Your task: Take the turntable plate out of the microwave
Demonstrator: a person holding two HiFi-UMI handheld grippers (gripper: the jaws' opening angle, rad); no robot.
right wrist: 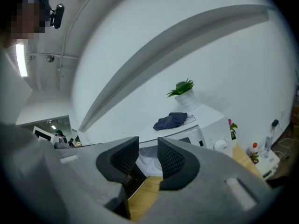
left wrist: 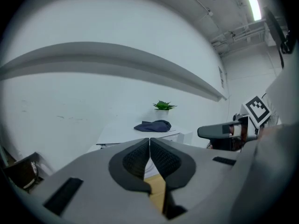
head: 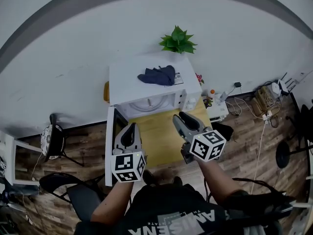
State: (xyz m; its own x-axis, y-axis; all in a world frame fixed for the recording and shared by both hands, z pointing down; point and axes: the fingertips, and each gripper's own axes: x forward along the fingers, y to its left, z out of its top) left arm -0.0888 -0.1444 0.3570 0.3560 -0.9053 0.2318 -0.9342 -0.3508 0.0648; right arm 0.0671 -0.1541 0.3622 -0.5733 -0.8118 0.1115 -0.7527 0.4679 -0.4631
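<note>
The white microwave (head: 146, 88) stands at the back of a wooden table (head: 164, 138), its door (head: 109, 136) swung open to the left. Inside the lit cavity a pale round turntable plate (head: 148, 105) shows faintly. My left gripper (head: 128, 130) hovers over the table by the open door, jaws shut with nothing between them (left wrist: 149, 155). My right gripper (head: 184, 119) hangs in front of the cavity's right side, jaws open and empty (right wrist: 148, 154). In the right gripper view the microwave (right wrist: 196, 133) lies straight ahead, a short way off.
A dark blue cloth (head: 159, 76) lies on top of the microwave, and a potted plant (head: 178, 41) stands behind it. Small bottles and a flower (head: 211, 96) sit to its right. Chairs (head: 53, 139) stand at the left, and cables and a box (head: 264, 104) lie on the floor at the right.
</note>
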